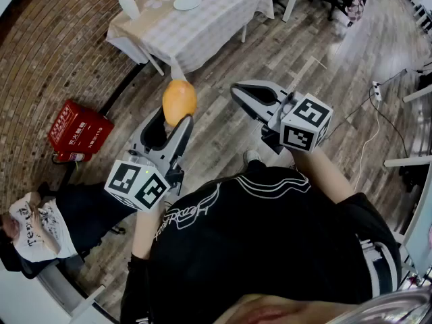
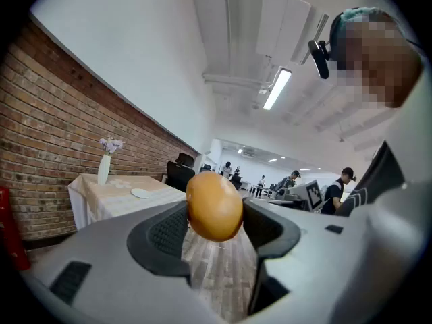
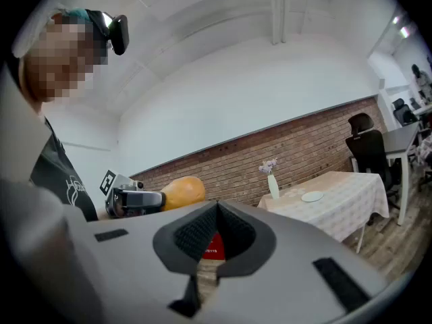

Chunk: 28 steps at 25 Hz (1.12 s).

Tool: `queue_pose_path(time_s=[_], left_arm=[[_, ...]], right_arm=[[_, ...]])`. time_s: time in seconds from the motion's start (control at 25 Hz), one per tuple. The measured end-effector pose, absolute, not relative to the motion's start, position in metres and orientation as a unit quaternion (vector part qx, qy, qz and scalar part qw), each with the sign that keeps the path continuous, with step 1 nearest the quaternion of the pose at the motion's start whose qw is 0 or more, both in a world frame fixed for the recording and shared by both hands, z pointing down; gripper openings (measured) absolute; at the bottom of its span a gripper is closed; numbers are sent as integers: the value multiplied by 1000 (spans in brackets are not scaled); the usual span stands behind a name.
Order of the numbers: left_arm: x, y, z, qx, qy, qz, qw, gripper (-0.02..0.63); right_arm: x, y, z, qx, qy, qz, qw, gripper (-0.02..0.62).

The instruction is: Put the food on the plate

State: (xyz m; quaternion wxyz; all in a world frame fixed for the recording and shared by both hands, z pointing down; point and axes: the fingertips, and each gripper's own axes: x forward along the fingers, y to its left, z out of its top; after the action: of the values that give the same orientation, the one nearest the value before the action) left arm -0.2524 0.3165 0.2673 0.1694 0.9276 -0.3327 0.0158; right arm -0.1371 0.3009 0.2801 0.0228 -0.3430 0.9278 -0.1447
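I wear a black short-sleeved T-shirt [image 1: 270, 235] with white line art and looping script across the front, and white stripes on the right sleeve [image 1: 375, 258]. My left claw [image 1: 174, 117] and right claw [image 1: 236, 90] are pale grey shells with black ribbed pads [image 2: 169, 231]. Each carries a marker cube [image 1: 137, 184] of black-and-white squares. A black camera [image 2: 317, 58] sits at my head.
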Motion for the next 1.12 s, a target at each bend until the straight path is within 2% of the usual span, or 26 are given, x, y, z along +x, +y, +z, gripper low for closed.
queue_pose_path(time_s=[0.52, 1.12], left_arm=[[-225, 271, 279, 923, -344, 26, 171, 252], [-128, 201, 282, 921, -351, 37, 166, 252]], right_arm=[[-101, 255, 295, -371, 914, -162, 16, -3], [-14, 185, 302, -350, 915, -196, 47, -3]])
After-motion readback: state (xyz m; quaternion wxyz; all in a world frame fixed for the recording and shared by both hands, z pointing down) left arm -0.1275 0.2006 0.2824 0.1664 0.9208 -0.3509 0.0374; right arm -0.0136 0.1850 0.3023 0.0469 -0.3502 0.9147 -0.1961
